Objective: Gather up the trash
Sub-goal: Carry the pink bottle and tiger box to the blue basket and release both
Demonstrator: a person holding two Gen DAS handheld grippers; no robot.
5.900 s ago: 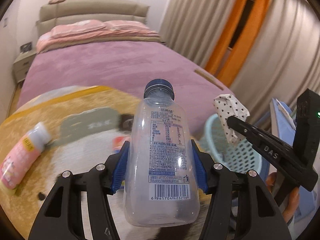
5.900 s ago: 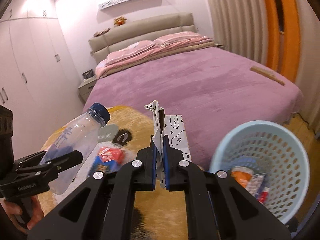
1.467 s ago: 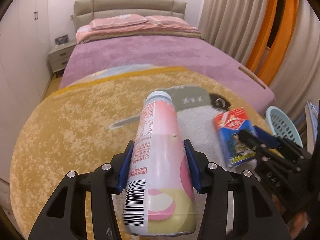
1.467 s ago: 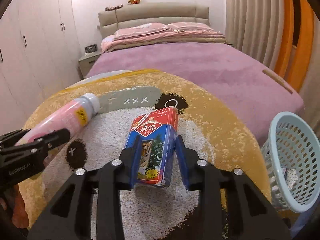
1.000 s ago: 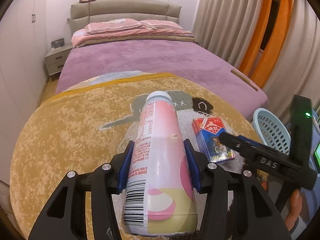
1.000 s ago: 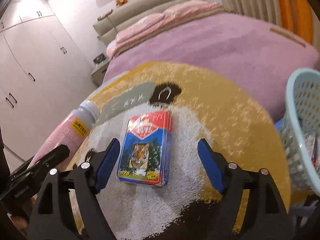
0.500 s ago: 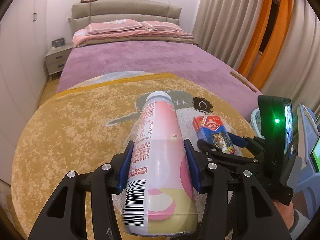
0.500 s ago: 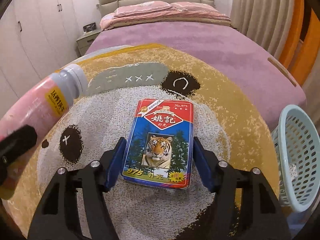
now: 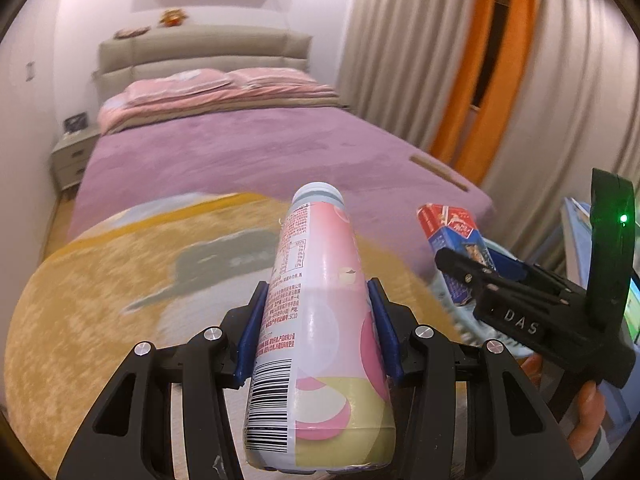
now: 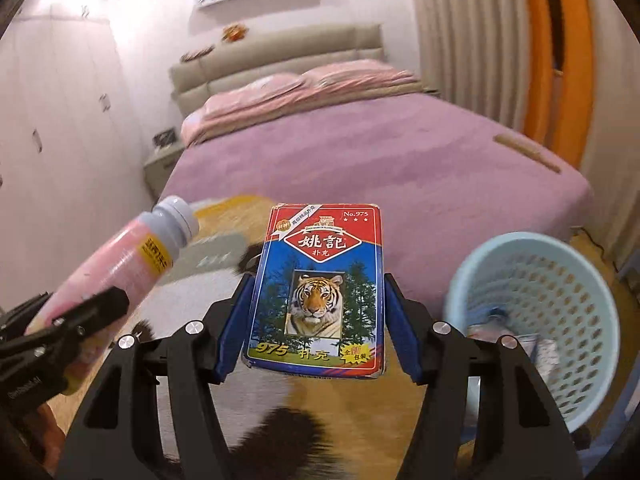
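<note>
Card box (image 10: 316, 292) clamped in right gripper (image 10: 318, 322).

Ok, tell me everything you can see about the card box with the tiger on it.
The playing card box is a flat cardboard pack, red on top and blue below, with a tiger portrait framed by trees, Chinese lettering and "No.975". Its edges look slightly worn. It is clamped by its long sides in the right claw, lifted clear of the rug, face up and pointing toward the bed, left of the light blue basket.

A home bedroom: ahead of both grippers stood a bed (image 9: 256, 148) with pink pillows (image 10: 280, 88), a bedside cabinet (image 9: 72, 156), wardrobe doors (image 10: 52, 120) to the left, and curtains (image 9: 400, 52) to the right.
</note>
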